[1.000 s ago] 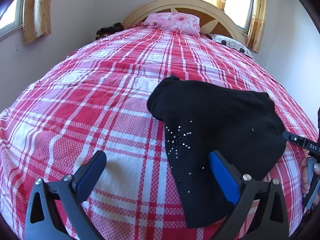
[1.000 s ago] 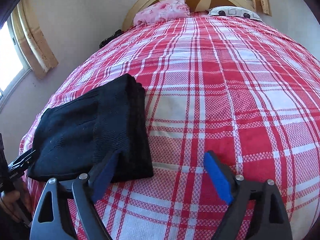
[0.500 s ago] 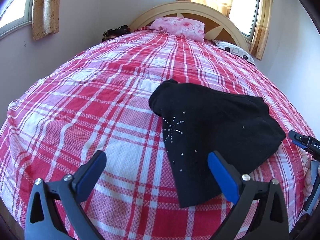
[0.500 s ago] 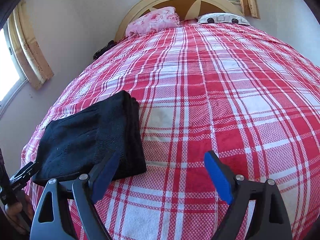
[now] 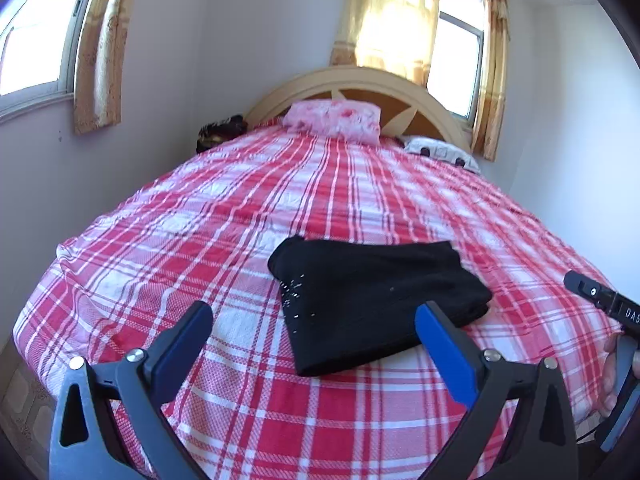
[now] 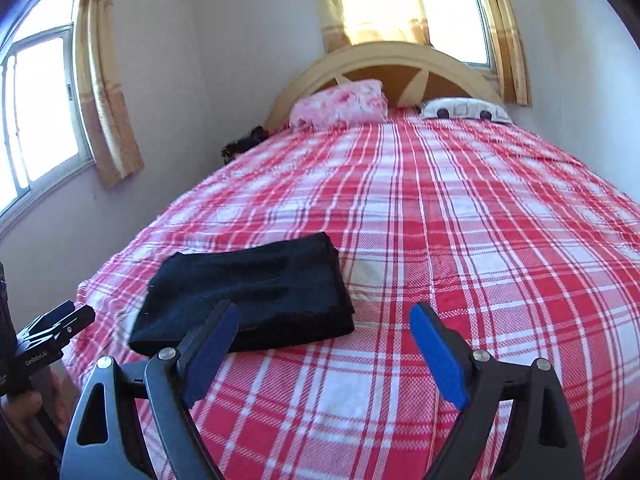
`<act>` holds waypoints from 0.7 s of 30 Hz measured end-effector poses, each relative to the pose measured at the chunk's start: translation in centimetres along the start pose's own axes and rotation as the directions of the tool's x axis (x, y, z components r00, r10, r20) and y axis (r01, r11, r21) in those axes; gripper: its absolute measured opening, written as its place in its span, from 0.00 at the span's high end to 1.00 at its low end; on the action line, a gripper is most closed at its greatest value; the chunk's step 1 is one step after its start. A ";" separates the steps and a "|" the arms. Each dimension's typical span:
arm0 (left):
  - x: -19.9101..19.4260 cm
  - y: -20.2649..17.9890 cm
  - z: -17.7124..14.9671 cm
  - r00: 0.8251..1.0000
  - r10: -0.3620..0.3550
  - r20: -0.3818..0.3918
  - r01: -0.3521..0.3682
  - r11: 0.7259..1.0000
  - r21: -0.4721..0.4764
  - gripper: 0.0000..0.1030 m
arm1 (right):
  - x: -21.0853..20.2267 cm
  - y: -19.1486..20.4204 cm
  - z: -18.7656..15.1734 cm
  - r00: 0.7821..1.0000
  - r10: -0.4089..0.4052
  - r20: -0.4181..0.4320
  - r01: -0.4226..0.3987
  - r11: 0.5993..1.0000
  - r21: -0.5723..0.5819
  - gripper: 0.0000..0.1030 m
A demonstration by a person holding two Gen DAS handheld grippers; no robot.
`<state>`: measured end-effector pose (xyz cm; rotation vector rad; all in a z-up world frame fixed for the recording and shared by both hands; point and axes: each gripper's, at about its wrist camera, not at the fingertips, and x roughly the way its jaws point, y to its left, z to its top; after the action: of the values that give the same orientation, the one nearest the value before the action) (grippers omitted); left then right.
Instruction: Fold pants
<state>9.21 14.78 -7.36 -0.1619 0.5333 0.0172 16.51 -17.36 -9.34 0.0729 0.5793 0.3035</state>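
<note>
Black pants (image 5: 372,300) lie folded into a compact rectangle on the red plaid bedspread (image 5: 320,208), small silver studs along their left edge. My left gripper (image 5: 312,320) hovers open in front of them, nothing between its blue pads. In the right wrist view the same pants (image 6: 256,296) lie at lower left, and my right gripper (image 6: 324,320) stands open above the bedspread (image 6: 460,220) to their right, holding nothing. The body of each gripper shows at the edge of the other's view, with a hand on it.
A pink pillow (image 5: 334,118) and a white patterned pillow (image 5: 440,152) lean on the curved headboard (image 5: 360,84). A dark bundle (image 5: 220,132) sits at the bed's far left corner. Curtained windows stand behind and to the left. Floor tiles (image 5: 24,396) show below the bed's left edge.
Both grippers have pulled back and risen away from the folded pants, which now look smaller and farther off. More of the walls and windows is in view. Both stay open.
</note>
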 end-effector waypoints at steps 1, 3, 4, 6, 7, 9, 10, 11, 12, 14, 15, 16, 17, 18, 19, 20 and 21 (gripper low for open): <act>-0.7 -0.2 0.2 1.000 -0.010 0.014 0.010 1.000 -0.001 0.00 | -0.9 0.2 0.0 1.000 0.005 0.012 -0.005 1.000 -0.002 0.14; -1.9 -0.8 0.5 0.999 -0.018 0.044 0.018 1.000 0.007 0.00 | -2.6 0.7 -0.2 0.999 0.009 0.035 -0.008 1.000 -0.006 0.14; -2.3 -1.0 0.6 0.998 -0.021 0.052 0.020 1.000 0.011 0.00 | -3.4 0.9 -0.2 0.999 0.011 0.045 -0.011 1.000 -0.010 0.14; -3.0 -1.5 0.9 0.997 -0.023 0.067 0.022 1.000 0.022 0.00 | -5.0 1.3 -0.3 0.998 0.010 0.067 -0.008 1.000 -0.025 0.14; -3.4 -1.7 1.1 0.997 -0.029 0.077 0.027 0.999 0.027 0.00 | -5.5 1.5 -0.3 0.997 0.009 0.072 -0.006 1.000 -0.031 0.14; -4.0 -2.3 1.2 0.995 -0.046 0.085 0.043 0.998 0.036 0.00 | -6.7 2.0 -0.3 0.996 0.009 0.084 -0.006 0.999 -0.044 0.14; -4.1 -2.5 1.2 0.995 -0.052 0.086 0.049 0.998 0.038 0.00 | -7.1 2.2 -0.3 0.996 0.009 0.089 -0.005 0.999 -0.048 0.14; -4.2 -2.6 1.2 0.995 -0.056 0.086 0.053 0.998 0.039 0.00 | -7.6 2.4 -0.3 0.995 0.008 0.096 -0.003 0.999 -0.053 0.14; -4.3 -2.8 1.2 0.994 -0.062 0.086 0.058 0.997 0.041 0.00 | -8.1 2.7 -0.4 0.995 0.007 0.103 -0.001 0.998 -0.060 0.14; -4.6 -3.0 1.3 0.994 -0.065 0.089 0.061 0.997 0.044 0.00 | -8.7 3.0 -0.4 0.994 0.005 0.109 0.003 0.997 -0.072 0.14; -4.9 -3.2 1.2 0.994 -0.067 0.091 0.063 0.997 0.044 0.00 | -9.0 3.1 -0.4 0.993 -0.002 0.115 0.011 0.997 -0.078 0.14; -5.0 -3.2 1.3 0.993 -0.069 0.094 0.065 0.997 0.041 0.00 | -9.2 3.2 -0.5 0.993 -0.006 0.119 0.016 0.997 -0.081 0.14; -5.2 -3.2 1.3 0.993 -0.069 0.096 0.066 0.997 0.039 0.00 | -9.5 3.4 -0.5 0.993 -0.006 0.122 0.016 0.996 -0.085 0.14; -5.3 -3.2 1.3 0.993 -0.071 0.099 0.068 0.997 0.037 0.00 | -9.8 3.4 -0.5 0.993 -0.003 0.122 0.013 0.996 -0.087 0.14; -5.5 -3.2 1.4 0.992 -0.071 0.102 0.067 0.997 0.036 0.00 | -10.0 3.5 -0.4 0.992 -0.002 0.124 0.013 0.996 -0.086 0.14; -5.6 -3.2 1.4 0.992 -0.068 0.104 0.065 0.997 0.035 0.00 | -10.3 3.6 -0.4 0.992 -0.002 0.128 0.014 0.996 -0.088 0.14; -5.8 -3.2 1.3 0.992 -0.069 0.107 0.065 0.997 0.033 0.00 | -10.5 3.7 -0.4 0.991 -0.001 0.132 0.014 0.996 -0.093 0.14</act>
<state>5.08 11.96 -2.82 -0.1494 0.4199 -0.0470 6.96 -17.03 -3.54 0.0005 0.4335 0.3155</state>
